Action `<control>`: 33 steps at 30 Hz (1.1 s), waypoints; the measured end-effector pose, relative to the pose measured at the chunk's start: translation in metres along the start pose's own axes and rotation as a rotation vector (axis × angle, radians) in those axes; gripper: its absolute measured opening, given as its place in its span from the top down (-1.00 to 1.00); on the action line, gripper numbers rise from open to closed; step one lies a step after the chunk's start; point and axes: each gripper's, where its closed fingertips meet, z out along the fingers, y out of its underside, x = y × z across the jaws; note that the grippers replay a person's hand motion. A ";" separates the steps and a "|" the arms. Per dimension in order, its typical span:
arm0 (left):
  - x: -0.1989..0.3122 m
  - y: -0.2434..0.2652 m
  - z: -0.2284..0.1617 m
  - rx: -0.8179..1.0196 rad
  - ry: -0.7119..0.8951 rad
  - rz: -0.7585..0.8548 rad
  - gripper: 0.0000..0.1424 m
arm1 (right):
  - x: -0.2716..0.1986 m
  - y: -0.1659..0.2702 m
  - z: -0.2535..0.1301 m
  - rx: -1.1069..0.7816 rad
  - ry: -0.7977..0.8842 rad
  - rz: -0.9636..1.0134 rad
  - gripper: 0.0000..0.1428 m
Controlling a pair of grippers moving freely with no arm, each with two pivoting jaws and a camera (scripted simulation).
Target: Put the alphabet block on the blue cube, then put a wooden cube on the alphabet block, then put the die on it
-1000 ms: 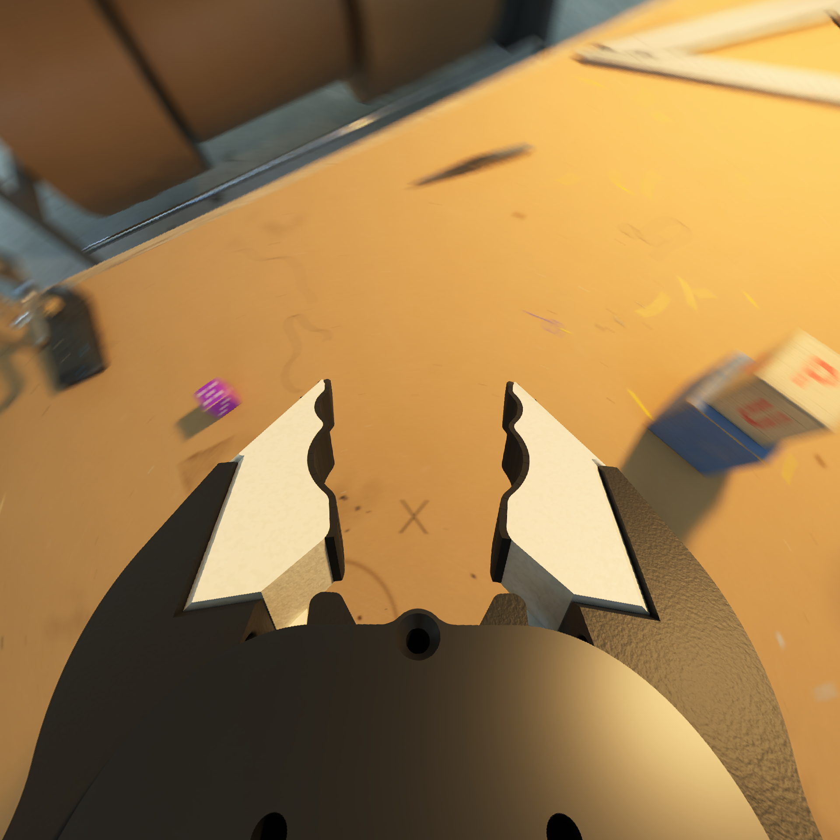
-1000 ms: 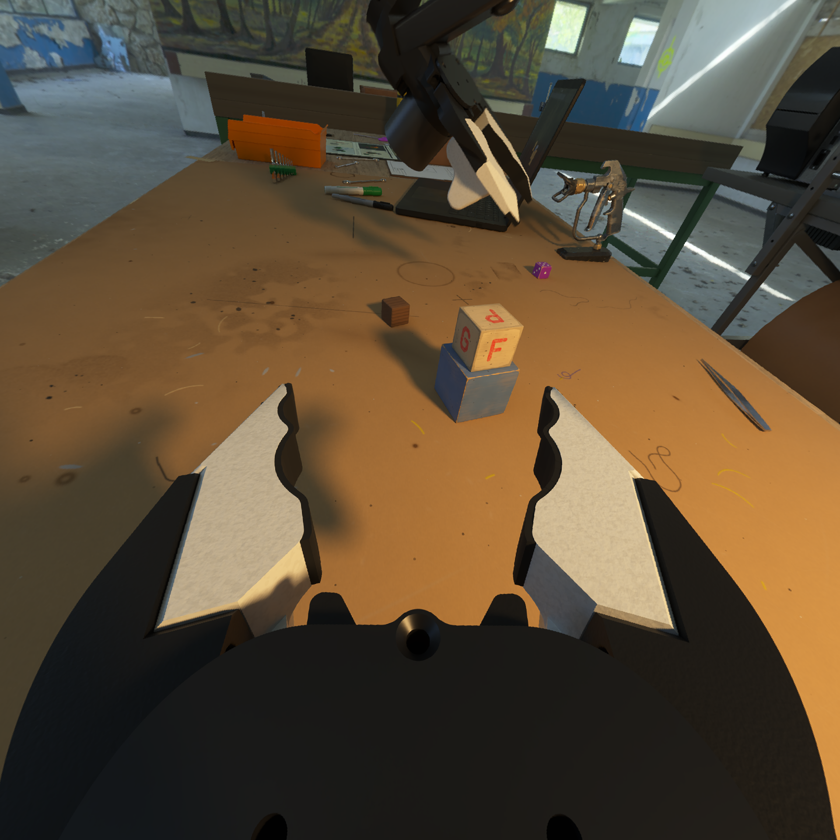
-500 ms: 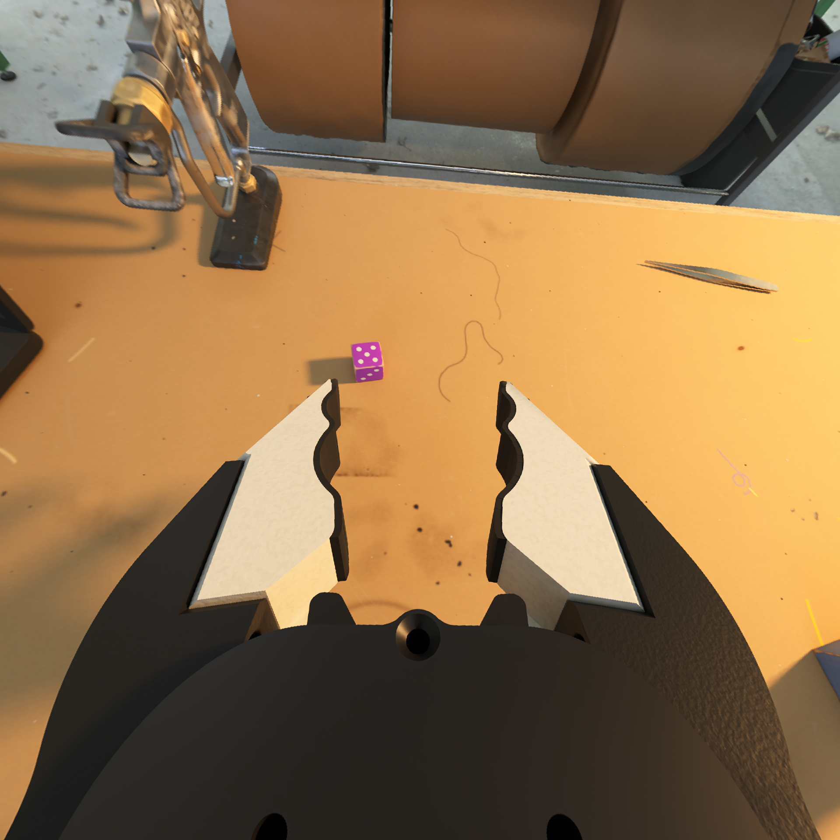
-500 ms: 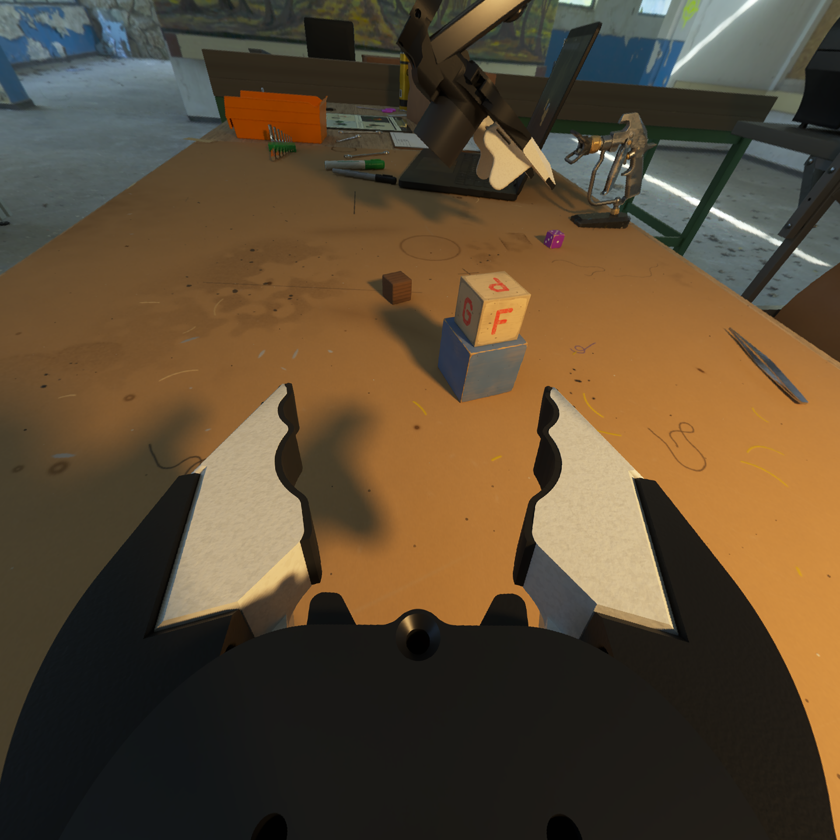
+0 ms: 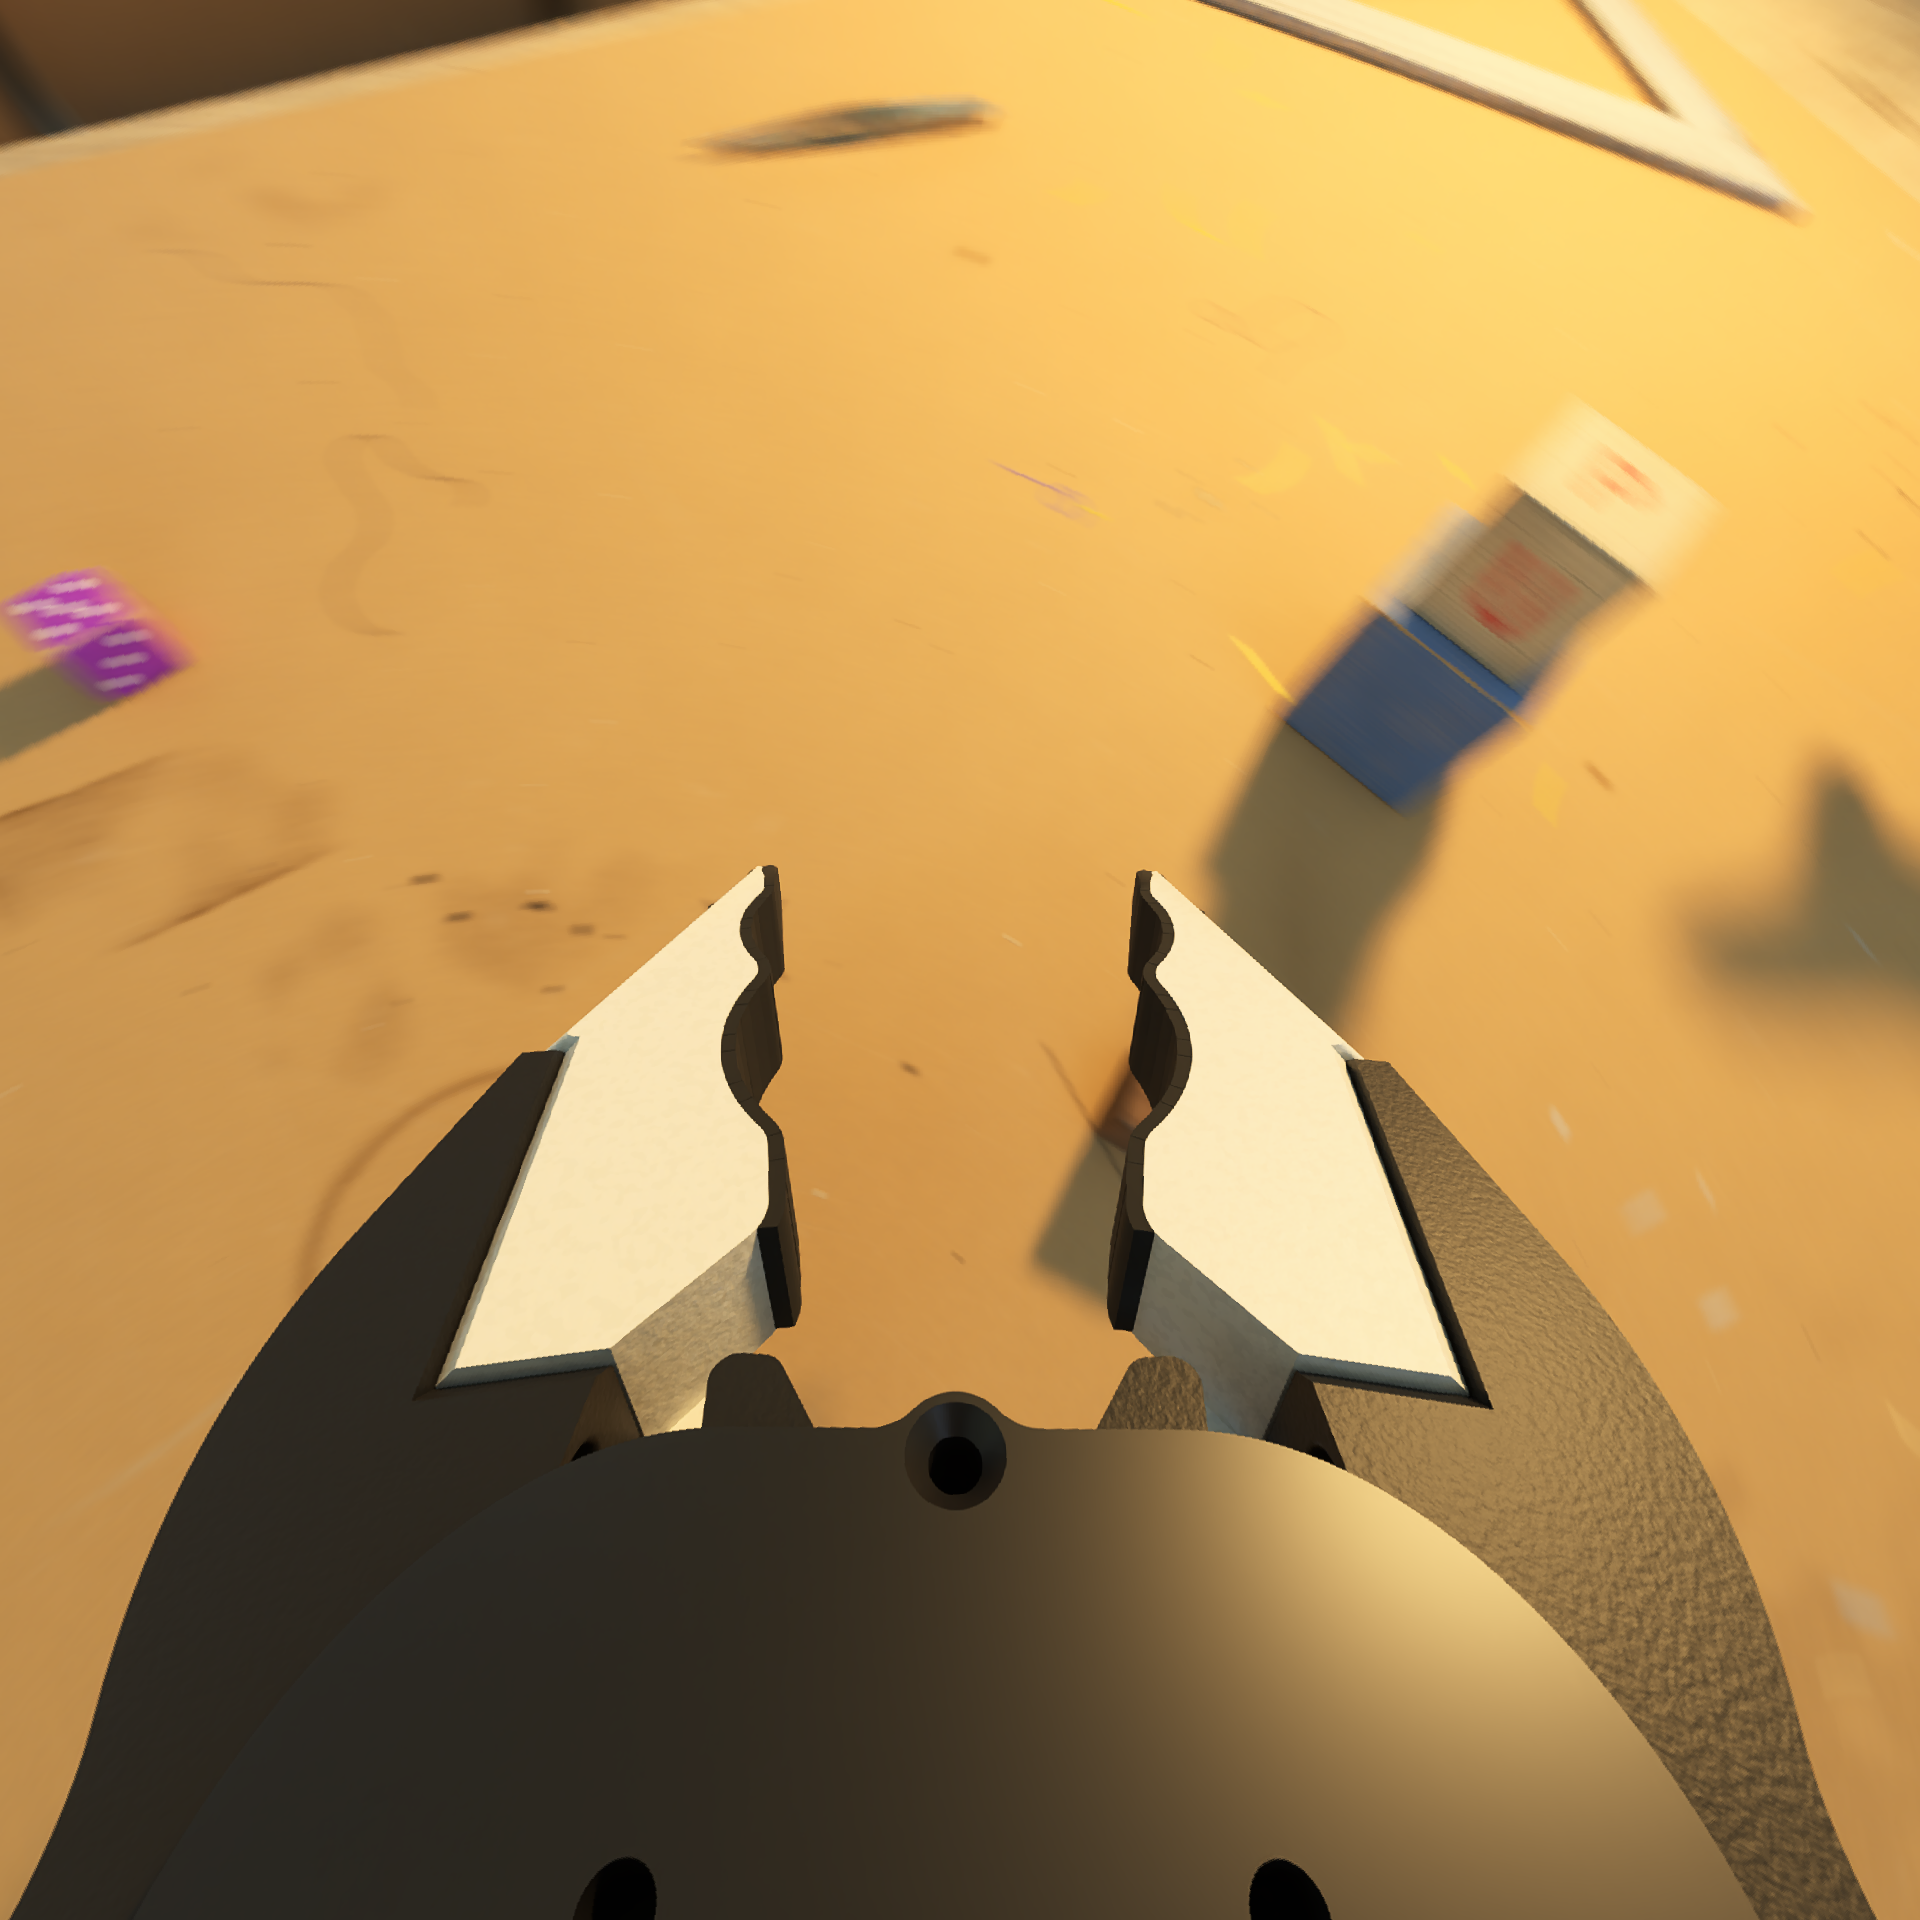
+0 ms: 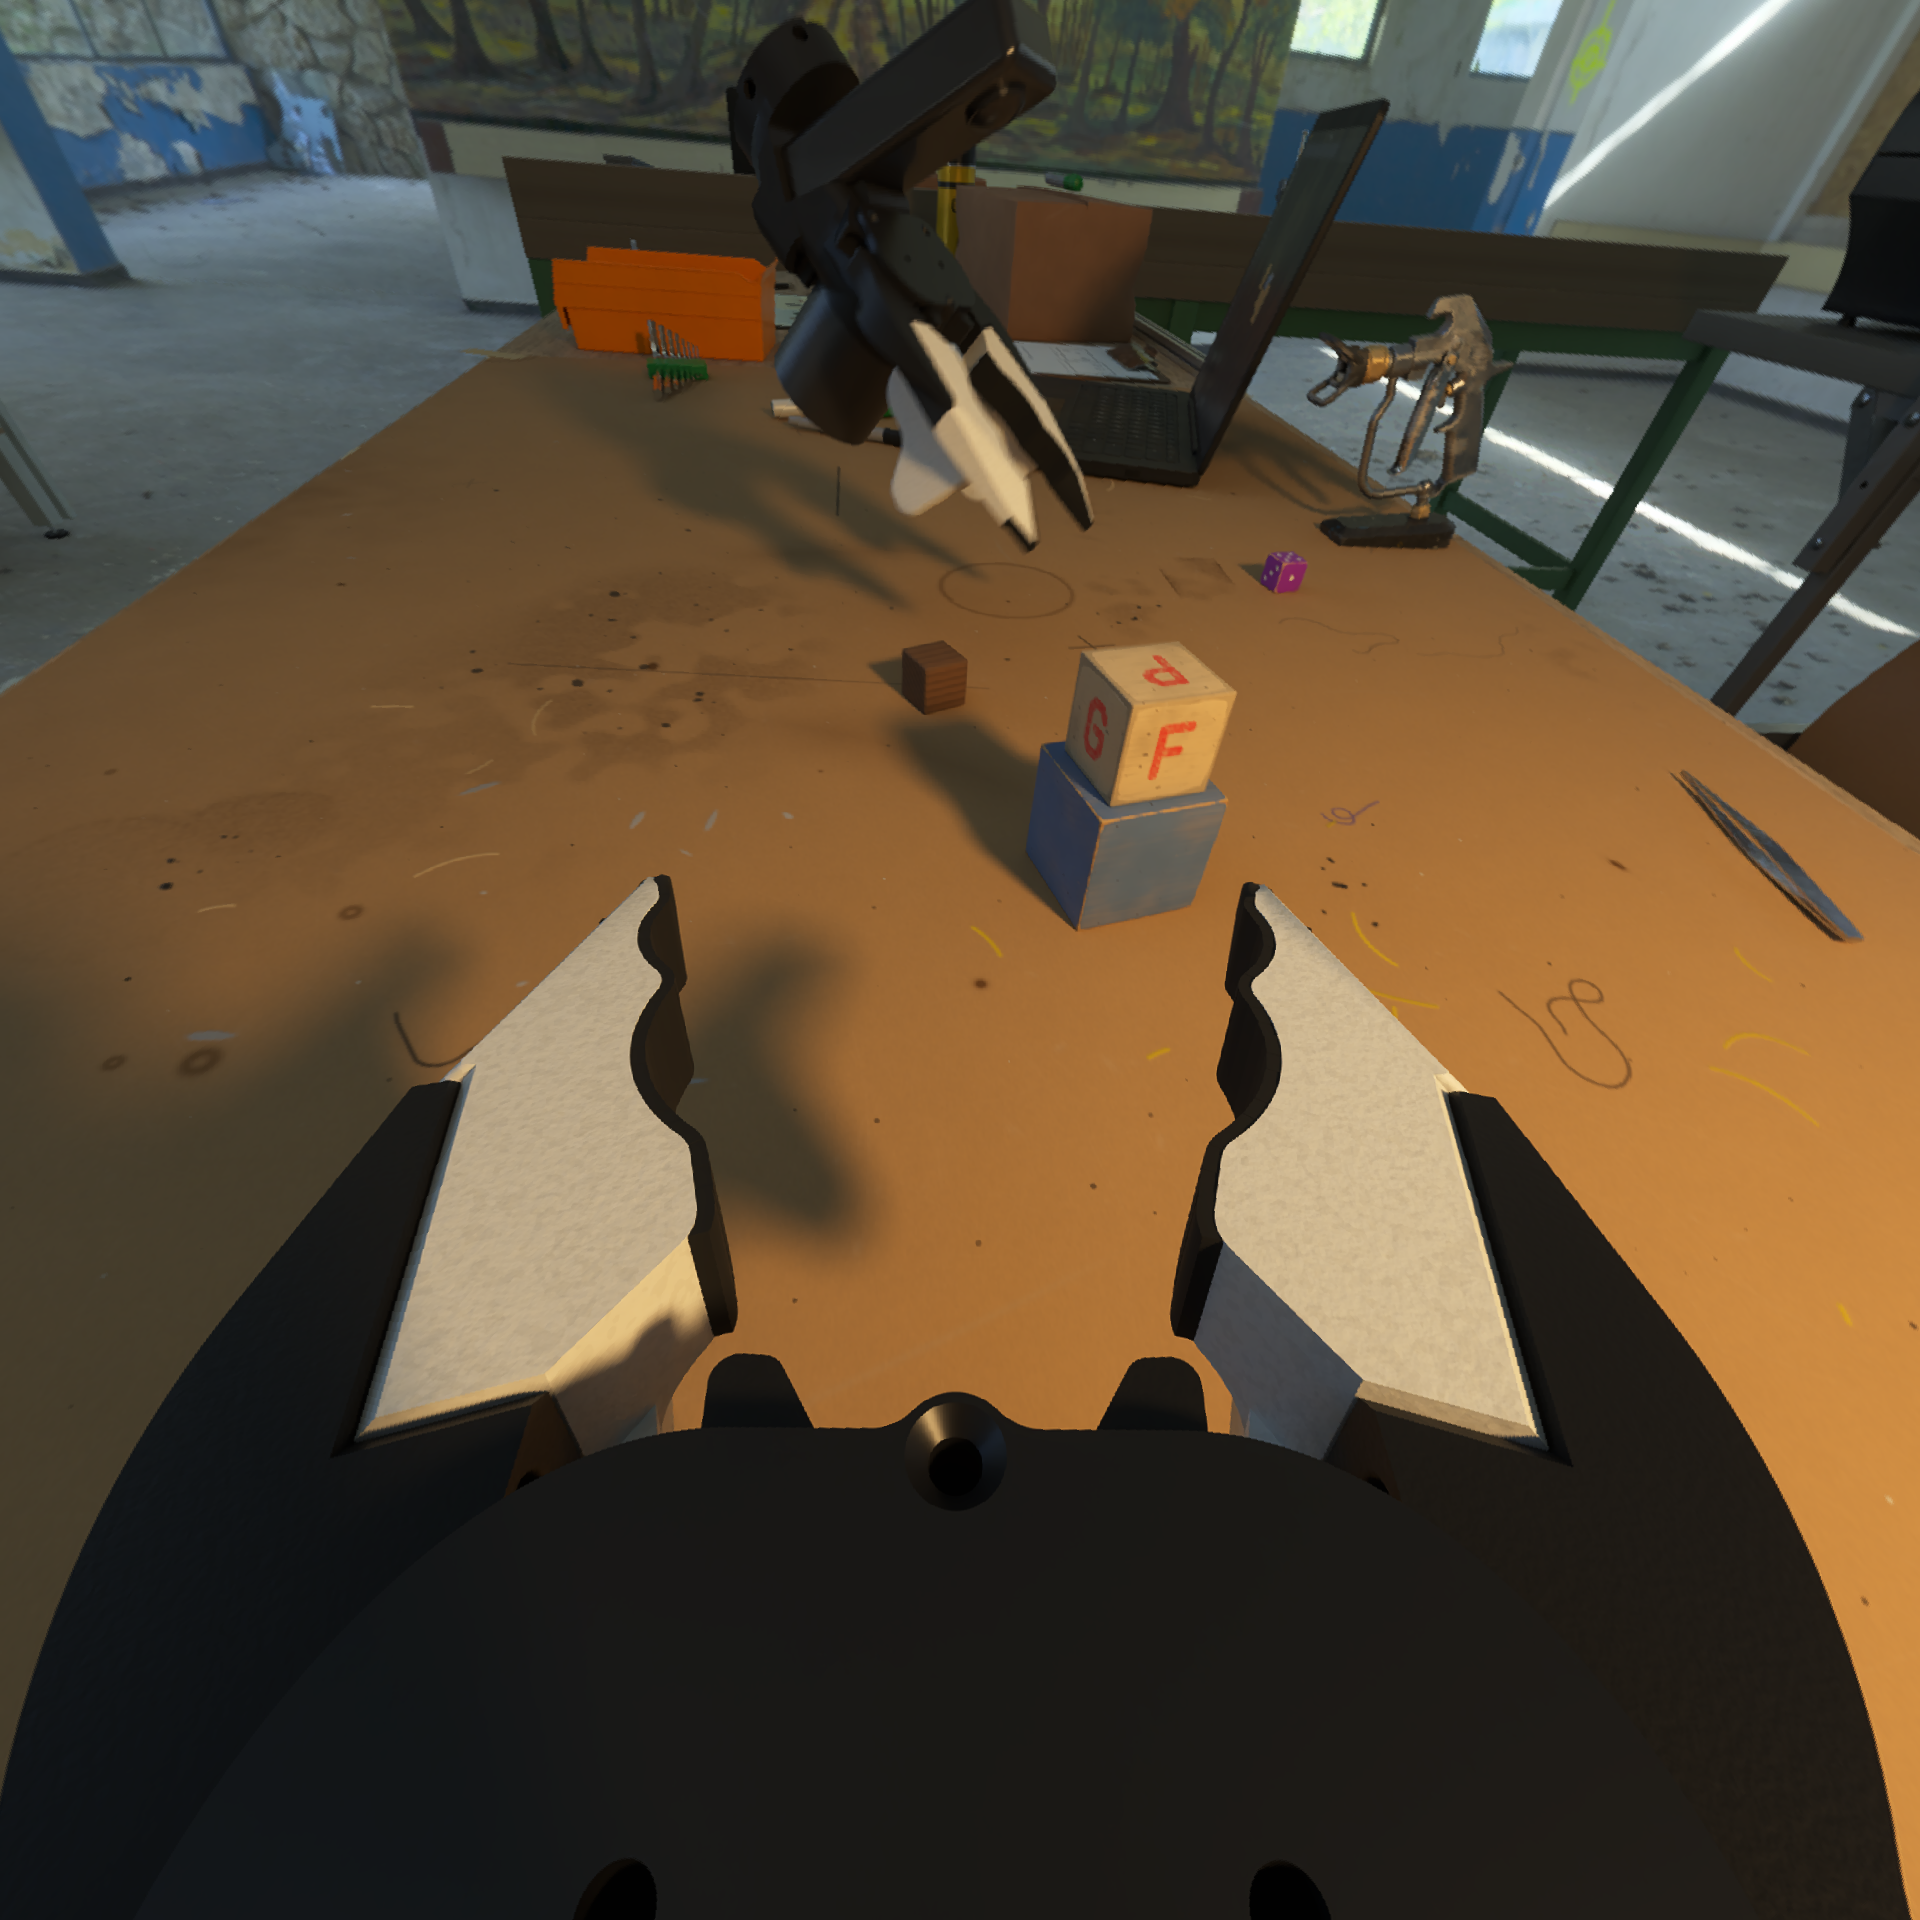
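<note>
The alphabet block (image 6: 1148, 722) sits slightly askew on the blue cube (image 6: 1127, 857) in mid-table. The small brown wooden cube (image 6: 933, 675) stands to their left, and the purple die (image 6: 1283, 571) lies farther back right. My left gripper (image 6: 1049, 525) hangs open and empty in the air behind the wooden cube, tilted down. Its own view is blurred: the left gripper (image 5: 954, 878) is open, with the die (image 5: 94, 634) at far left and the block (image 5: 1548, 551) on the blue cube (image 5: 1392, 717) at right. My right gripper (image 6: 956, 883) is open and empty, short of the stack.
An open laptop (image 6: 1195, 416), a spray gun on a stand (image 6: 1413, 416), an orange box (image 6: 665, 301) and a green bit holder (image 6: 675, 369) stand at the table's far end. Metal tweezers (image 6: 1766, 857) lie near the right edge. A pale wooden frame (image 5: 1507, 94) shows top right.
My left gripper has swung away from the die and come lower and nearer, toward the wooden cube, still open. My right gripper has hardly moved. The stack is unchanged.
</note>
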 end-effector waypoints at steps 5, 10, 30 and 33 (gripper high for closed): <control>0.057 0.048 -0.006 -0.148 0.314 0.235 0.02 | -0.009 -0.007 0.005 0.005 -0.024 -0.025 -0.47; 0.059 0.063 -0.004 -0.198 0.367 0.325 0.03 | -0.014 -0.011 0.008 -0.003 -0.030 -0.048 -0.48; 0.082 -0.002 -0.002 -0.195 0.331 0.380 0.62 | -0.013 -0.014 0.004 0.011 -0.026 -0.052 -0.46; 0.113 -0.047 0.000 -0.184 0.353 0.447 0.62 | -0.014 -0.014 0.005 0.006 -0.029 -0.053 -0.46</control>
